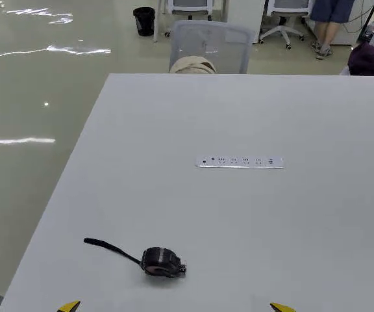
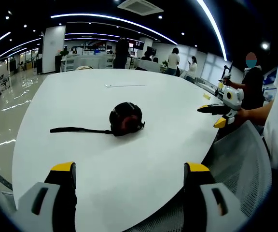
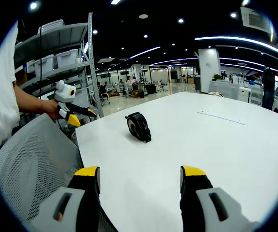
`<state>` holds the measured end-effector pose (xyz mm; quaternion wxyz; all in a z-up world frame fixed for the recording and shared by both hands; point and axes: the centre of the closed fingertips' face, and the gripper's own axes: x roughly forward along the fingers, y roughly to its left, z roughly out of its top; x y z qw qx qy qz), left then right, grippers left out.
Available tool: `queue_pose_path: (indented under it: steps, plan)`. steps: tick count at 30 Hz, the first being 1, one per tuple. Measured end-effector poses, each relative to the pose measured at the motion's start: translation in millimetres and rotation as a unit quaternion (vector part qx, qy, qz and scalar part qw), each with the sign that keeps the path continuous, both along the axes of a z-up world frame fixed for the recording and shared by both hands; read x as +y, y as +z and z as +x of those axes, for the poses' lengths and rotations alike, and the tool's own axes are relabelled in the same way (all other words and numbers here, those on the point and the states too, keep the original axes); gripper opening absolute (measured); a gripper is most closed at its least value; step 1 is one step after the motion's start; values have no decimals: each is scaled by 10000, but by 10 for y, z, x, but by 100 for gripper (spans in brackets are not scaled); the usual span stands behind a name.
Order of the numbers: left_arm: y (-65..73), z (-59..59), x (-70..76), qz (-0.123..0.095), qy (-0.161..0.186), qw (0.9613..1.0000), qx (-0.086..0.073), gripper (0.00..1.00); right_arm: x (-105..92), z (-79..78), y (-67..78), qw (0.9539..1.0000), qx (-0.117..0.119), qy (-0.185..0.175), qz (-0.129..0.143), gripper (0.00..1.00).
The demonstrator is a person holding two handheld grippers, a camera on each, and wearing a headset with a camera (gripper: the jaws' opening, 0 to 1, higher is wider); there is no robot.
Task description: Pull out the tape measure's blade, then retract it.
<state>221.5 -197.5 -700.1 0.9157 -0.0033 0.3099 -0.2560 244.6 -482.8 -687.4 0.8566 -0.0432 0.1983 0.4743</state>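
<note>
The left gripper [image 2: 129, 169] and the right gripper [image 3: 140, 171] are held low and well apart, each with its jaws spread wide and nothing between them. A bare forearm [image 3: 30, 102] and hand [image 3: 49, 107] carry the left one.

We log a round black tape measure [image 1: 163, 262] with a reddish-brown face and a black strap [image 1: 109, 248]. Plain white tabletop [image 1: 239, 214], flat white power strip [image 1: 239, 162]. Left hand-held gripper [image 2: 129, 168] and right hand-held gripper [image 3: 140, 170]: yellow tips, black fingers, grey bodies.
</note>
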Motion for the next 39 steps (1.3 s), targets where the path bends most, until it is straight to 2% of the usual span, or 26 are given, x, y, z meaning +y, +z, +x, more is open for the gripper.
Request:
queue_pose_path:
  steps: [12,39]
  plan:
    - [-30,12,-67,-58,-43,10000,27,91,-43,-12,-22,10000,26,-75,-13,68]
    - [-32,-8,-78,-42,-64,10000,32,91,-27,-7,-35,10000,26,-66,-32,68]
